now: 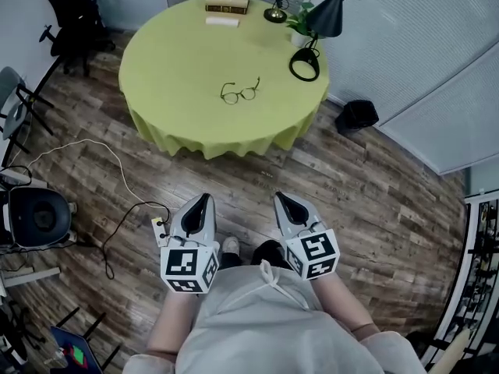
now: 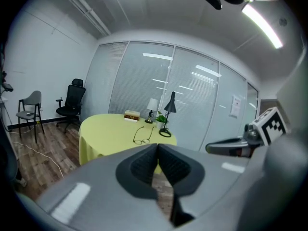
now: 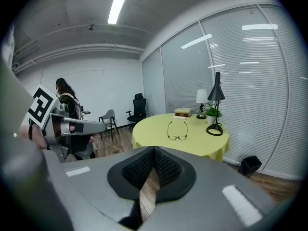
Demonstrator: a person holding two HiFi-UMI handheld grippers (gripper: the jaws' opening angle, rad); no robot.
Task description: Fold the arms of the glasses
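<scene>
Our left tool (image 1: 204,199) and right tool (image 1: 281,198) are clenched on nothing; the glasses (image 1: 239,92) lie well ahead on the bench (image 1: 171,61), arms pointing away, midway between both

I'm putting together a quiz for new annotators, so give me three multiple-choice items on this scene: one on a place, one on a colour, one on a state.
1. Where do the glasses lie?
A. in a drawer
B. near the middle of the round table
C. inside a case

2. What colour is the tablecloth?
A. white
B. blue
C. yellow-green

3. How do the arms of the glasses stand?
A. both spread open
B. both folded flat
C. one snapped off

Answers:
1 B, since the head view shows them on the tabletop, well away from its edge.
2 C, since the cloth looks yellow-green in all three views.
3 A, since the right gripper view shows both arms stretching straight back from the lenses.
</scene>
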